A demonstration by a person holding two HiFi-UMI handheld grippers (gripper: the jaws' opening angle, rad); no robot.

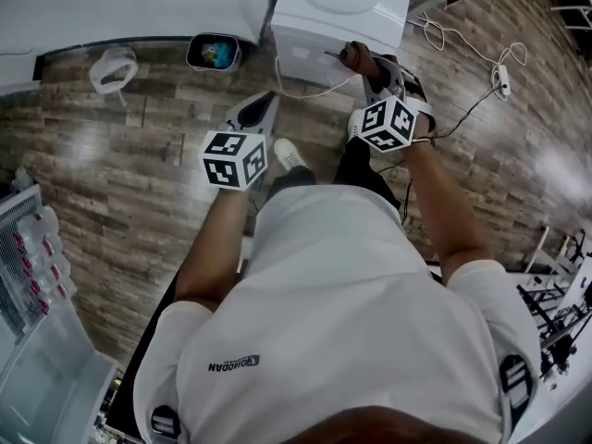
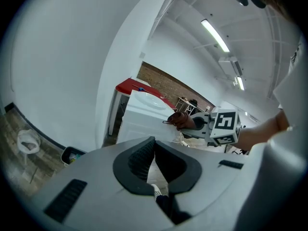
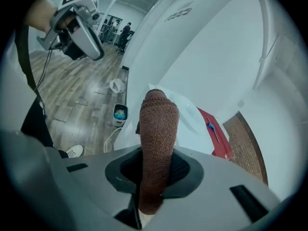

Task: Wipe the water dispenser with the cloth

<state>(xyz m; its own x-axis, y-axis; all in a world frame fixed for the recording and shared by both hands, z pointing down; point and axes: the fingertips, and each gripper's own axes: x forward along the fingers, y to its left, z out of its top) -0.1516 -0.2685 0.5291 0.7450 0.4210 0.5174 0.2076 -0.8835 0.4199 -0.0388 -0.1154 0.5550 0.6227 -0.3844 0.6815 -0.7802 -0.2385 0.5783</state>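
Right hand-held gripper (image 3: 157, 173) clamps the rolled brown knitted cloth (image 3: 157, 129), long axis aimed at the front top edge of the white plastic water dispenser (image 1: 340, 12) directly ahead. Left hand-held gripper (image 2: 154, 146), closed and empty, lies farther off.

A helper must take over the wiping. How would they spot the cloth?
Find the white water dispenser standing on the wood-plank floor. At its front edge, the right gripper is shut on the cloth. It is the only brown, knitted thing there, rolled narrow and sticking out from between the fingers.
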